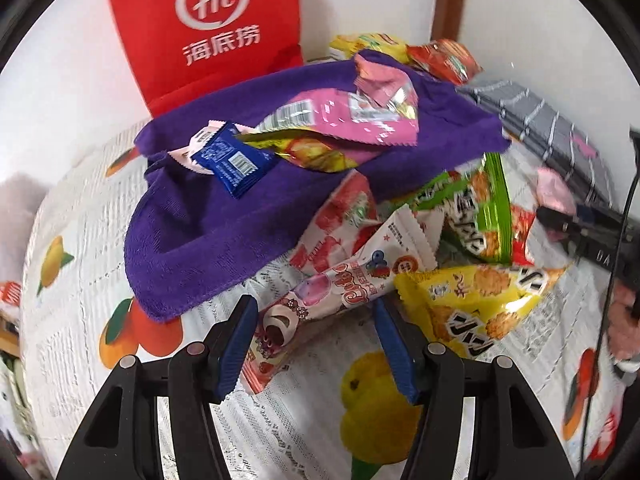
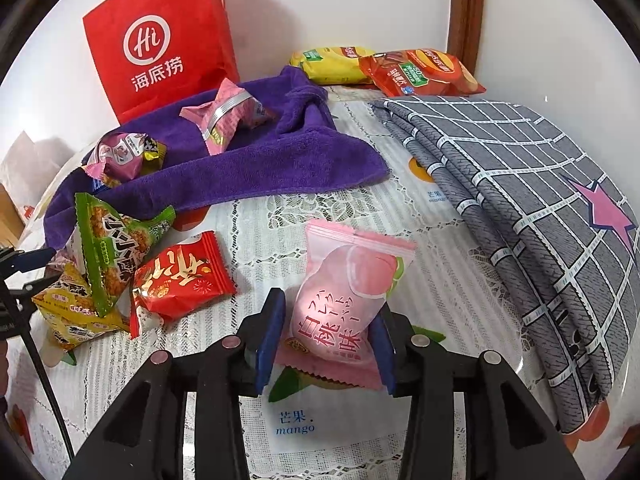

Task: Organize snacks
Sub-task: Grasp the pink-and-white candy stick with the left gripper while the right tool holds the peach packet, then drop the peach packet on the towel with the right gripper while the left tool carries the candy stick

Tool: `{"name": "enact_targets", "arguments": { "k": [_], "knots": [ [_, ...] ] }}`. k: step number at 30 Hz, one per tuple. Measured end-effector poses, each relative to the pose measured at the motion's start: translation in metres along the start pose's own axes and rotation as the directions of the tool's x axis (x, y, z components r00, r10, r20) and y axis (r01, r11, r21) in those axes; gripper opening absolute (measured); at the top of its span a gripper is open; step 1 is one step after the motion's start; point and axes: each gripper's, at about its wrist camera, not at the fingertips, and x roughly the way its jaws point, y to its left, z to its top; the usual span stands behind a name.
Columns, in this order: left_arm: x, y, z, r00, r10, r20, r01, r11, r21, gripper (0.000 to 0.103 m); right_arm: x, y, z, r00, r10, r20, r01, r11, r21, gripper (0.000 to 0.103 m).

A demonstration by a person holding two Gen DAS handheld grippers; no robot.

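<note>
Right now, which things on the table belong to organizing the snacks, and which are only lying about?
For the job:
- pink peach snack pack, between the right claw fingers
- white strawberry pack, between the open left claw fingers
- green, yellow, red packs
- packs on the purple towel
- red paper bag, probably

Lying about:
- grey checked cloth

Our right gripper (image 2: 326, 340) has its two blue fingers on each side of a soft pink peach snack packet (image 2: 344, 296), touching it. To the left lie a shiny red snack packet (image 2: 182, 284), a green one (image 2: 116, 252) and a yellow one (image 2: 74, 312) on the white lace tablecloth (image 2: 420, 240). Farther back we see a fuzzy purple towel (image 2: 248, 160) with a pink packet (image 2: 228, 118) on it, and a tall red paper bag (image 2: 160, 40).
</note>
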Motion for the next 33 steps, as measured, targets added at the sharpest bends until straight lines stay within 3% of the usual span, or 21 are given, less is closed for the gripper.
{"name": "enact_targets", "arguments": {
  "k": [2, 4, 6, 14, 21, 26, 31, 33],
  "knots": [
    [-0.001, -0.006, -0.003, 1.000, 0.005, -0.007, -0.005, 1.000, 0.023, 0.058, 0.000, 0.000, 0.000, 1.000, 0.001, 0.000, -0.001, 1.000, 0.001, 0.043],
    [-0.008, -0.012, -0.010, 1.000, 0.012, -0.005, -0.012, 0.999, 0.032, 0.046, 0.000, -0.001, 0.000, 1.000, 0.000, 0.000, 0.000, 1.000, 0.000, 0.043],
    [-0.013, -0.016, -0.015, 1.000, 0.009, -0.009, -0.008, 0.999, 0.040, 0.042, 0.000, -0.001, 0.000, 1.000, 0.002, 0.001, -0.002, 1.000, 0.001, 0.043],
    [-0.028, -0.017, -0.015, 1.000, 0.014, 0.006, -0.014, 1.000, 0.009, 0.043, 0.000, 0.000, 0.000, 1.000, 0.012, 0.002, -0.012, 1.000, 0.005, 0.045],
    [-0.001, -0.027, -0.005, 0.999, -0.011, -0.032, 0.012, 0.999, 0.053, 0.045, 0.000, -0.002, -0.001, 1.000, 0.027, 0.005, -0.027, 0.999, 0.017, 0.046],
    [-0.010, -0.026, -0.011, 0.998, -0.056, -0.009, 0.056, 0.998, 0.030, 0.020, 0.000, 0.000, -0.001, 1.000, 0.014, 0.003, -0.014, 1.000, 0.007, 0.046],
    [-0.022, -0.021, -0.021, 0.999, -0.051, -0.003, 0.051, 0.999, -0.005, 0.018, 0.000, -0.001, -0.002, 1.000, 0.017, 0.005, -0.017, 1.000, 0.013, 0.045],
    [-0.029, -0.017, -0.025, 0.999, -0.052, 0.000, 0.052, 0.998, -0.026, 0.018, -0.001, -0.003, -0.002, 1.000, 0.009, 0.008, -0.010, 1.000, 0.022, 0.040]
  ]
}}
